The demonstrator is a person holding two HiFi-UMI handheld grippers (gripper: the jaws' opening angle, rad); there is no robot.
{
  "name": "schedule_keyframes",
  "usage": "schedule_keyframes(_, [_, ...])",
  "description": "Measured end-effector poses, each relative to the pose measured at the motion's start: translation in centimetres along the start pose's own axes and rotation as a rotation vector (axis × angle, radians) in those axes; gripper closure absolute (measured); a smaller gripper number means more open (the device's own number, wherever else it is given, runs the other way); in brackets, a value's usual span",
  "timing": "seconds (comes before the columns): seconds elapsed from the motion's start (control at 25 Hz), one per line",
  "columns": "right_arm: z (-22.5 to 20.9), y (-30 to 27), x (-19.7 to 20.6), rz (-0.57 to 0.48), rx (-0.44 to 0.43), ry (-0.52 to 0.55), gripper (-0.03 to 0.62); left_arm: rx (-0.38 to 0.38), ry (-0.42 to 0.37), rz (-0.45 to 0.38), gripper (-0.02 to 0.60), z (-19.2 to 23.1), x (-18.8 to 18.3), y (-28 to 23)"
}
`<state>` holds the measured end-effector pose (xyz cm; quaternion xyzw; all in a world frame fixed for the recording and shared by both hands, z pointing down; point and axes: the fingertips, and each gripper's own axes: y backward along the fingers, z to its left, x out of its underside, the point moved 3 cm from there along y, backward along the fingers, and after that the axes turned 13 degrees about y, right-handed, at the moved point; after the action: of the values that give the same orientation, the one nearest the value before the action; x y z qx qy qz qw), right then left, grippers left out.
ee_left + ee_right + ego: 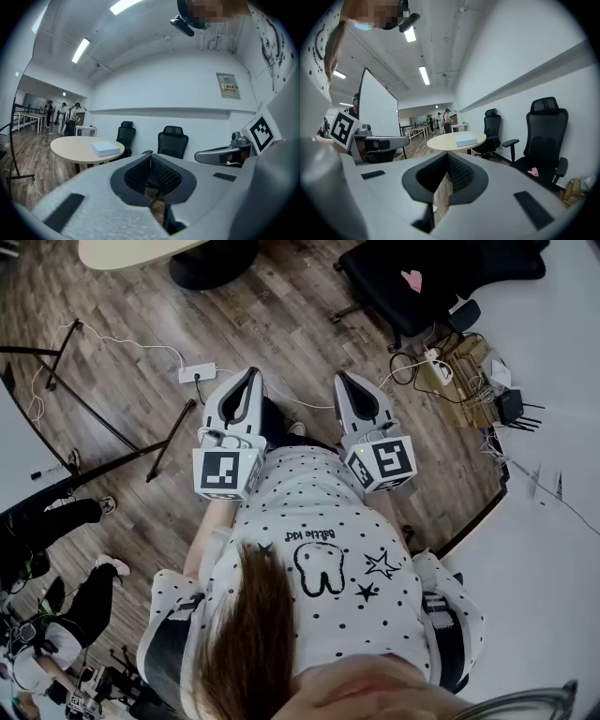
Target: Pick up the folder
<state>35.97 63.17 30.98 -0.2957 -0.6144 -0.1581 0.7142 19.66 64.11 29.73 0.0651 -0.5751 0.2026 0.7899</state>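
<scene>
A pale blue, flat folder (105,148) lies on a round beige table (70,145) some way ahead of me. The right gripper view shows the folder (466,140) on that table (445,141) too. In the head view only the table's edge (131,251) shows, and the folder is out of frame. I hold both grippers side by side at waist height, far from the table. My left gripper (252,372) (150,155) is shut with nothing in it. My right gripper (339,377) (447,153) is shut and empty as well.
Black office chairs (172,140) (543,136) stand along the white wall, one with a pink item (412,279) on its seat. A power strip (197,372) and cables lie on the wooden floor. A whiteboard (377,108) stands to my left. People stand in the far room.
</scene>
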Motion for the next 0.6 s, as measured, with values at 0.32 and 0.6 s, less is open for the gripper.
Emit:
schedule_keyframes(0.32, [-1.4,-5.2,-0.8,0.035,0.032,0.012,0.588,0.038,0.014,0.004,0.563,4.0,-1.4,-4.1])
schedule_keyframes(0.6, [-2.1,-12.2,-3.1,0.058,0.041,0.0,0.588,0.051,0.007,0.013,0.563,9.4,-5.6,-8.3])
